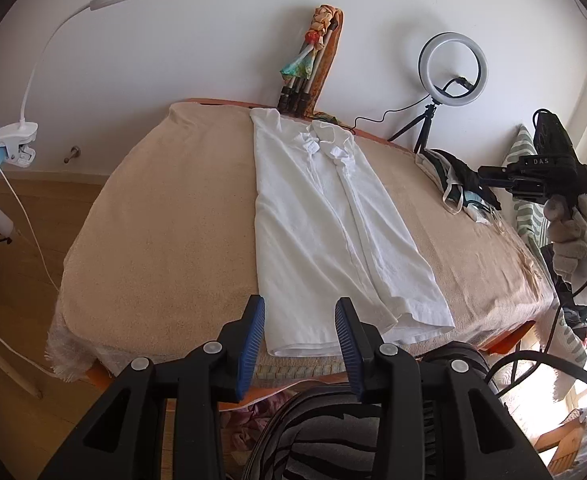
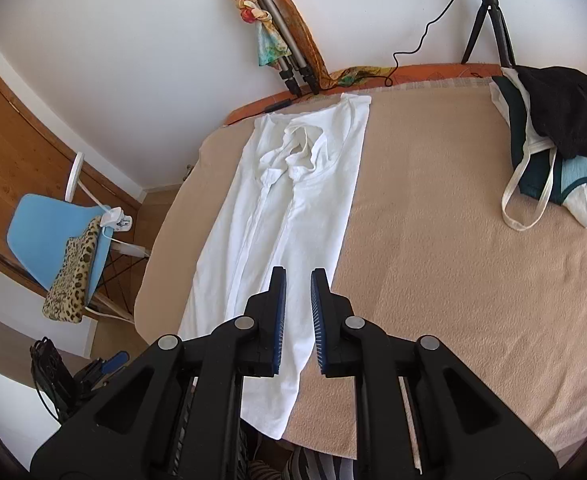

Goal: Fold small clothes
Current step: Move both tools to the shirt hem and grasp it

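Note:
A white collared shirt (image 1: pixel 329 220) lies flat on the beige blanket (image 1: pixel 165 240), its sides folded in to a long strip, collar at the far end. It also shows in the right wrist view (image 2: pixel 277 216). My left gripper (image 1: pixel 300 312) is open and empty, held above the shirt's near hem. My right gripper (image 2: pixel 298 280) has its jaws a narrow gap apart and empty, above the shirt's lower right edge. The right gripper also shows in the left wrist view (image 1: pixel 489 178), held in a gloved hand off the table's right side.
A pile of dark, teal and white clothes (image 2: pixel 553 148) sits at the far right of the blanket. A ring light on a tripod (image 1: pixel 451 66) and folded tripods (image 1: pixel 297 80) stand against the wall. A blue chair (image 2: pixel 53 236) with a clamp lamp stands to the left.

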Demonstrator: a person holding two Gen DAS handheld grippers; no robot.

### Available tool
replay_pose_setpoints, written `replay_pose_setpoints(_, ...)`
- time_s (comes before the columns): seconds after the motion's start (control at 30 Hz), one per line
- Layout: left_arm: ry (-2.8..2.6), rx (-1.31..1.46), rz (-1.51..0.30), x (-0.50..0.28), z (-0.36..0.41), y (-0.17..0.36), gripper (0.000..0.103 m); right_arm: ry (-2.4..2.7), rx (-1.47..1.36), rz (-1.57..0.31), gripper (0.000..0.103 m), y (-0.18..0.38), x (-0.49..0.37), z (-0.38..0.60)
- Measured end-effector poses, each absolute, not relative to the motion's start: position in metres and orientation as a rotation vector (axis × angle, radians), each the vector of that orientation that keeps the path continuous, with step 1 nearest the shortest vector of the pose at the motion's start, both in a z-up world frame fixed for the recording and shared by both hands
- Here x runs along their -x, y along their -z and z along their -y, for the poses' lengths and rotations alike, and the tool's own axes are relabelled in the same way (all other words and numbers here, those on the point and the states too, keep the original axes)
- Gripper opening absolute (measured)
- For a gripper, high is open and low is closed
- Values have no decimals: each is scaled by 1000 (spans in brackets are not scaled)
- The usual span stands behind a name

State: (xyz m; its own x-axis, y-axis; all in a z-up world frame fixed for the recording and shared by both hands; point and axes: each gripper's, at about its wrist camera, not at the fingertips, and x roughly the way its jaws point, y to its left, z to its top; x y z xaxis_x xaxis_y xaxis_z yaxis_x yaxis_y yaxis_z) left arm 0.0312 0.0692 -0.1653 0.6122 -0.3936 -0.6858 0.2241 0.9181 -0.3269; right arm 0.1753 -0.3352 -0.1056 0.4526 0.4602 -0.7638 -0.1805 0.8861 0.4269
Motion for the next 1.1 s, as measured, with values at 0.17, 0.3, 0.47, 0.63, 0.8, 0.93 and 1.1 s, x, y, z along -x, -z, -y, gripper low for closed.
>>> replay_pose_setpoints(0.17, 356, 290, -923, -47, -74, 194, 37, -421, -312, -1123, 16, 165, -108, 324)
replay_pose_setpoints(0.3, 355, 337, -975, -58, -71, 212, 35, -447, -390, -1168, 28, 203, -81, 318)
replay_pose_setpoints(0.47, 366, 354, -1004, -59, -61, 221, 34, -492, -487, -1204, 28, 229, -73, 307)
replay_pose_setpoints(0.63, 370, 370, -1016, -63, -56, 226, 20, -516, -480, -1242, 28, 241, -73, 291)
replay_pose_setpoints(0.8, 367, 371, -1006, -64, -60, 229, 4, -529, -462, -1274, 28, 247, -73, 278)
replay_pose_setpoints(0.93, 363, 379, -986, -62, -65, 227, 2, -527, -470, -1278, 23, 248, -74, 276)
replay_pose_setpoints(1.1, 348, 386, -945, -55, -73, 218, 38, -515, -417, -1243, 24, 235, -66, 282)
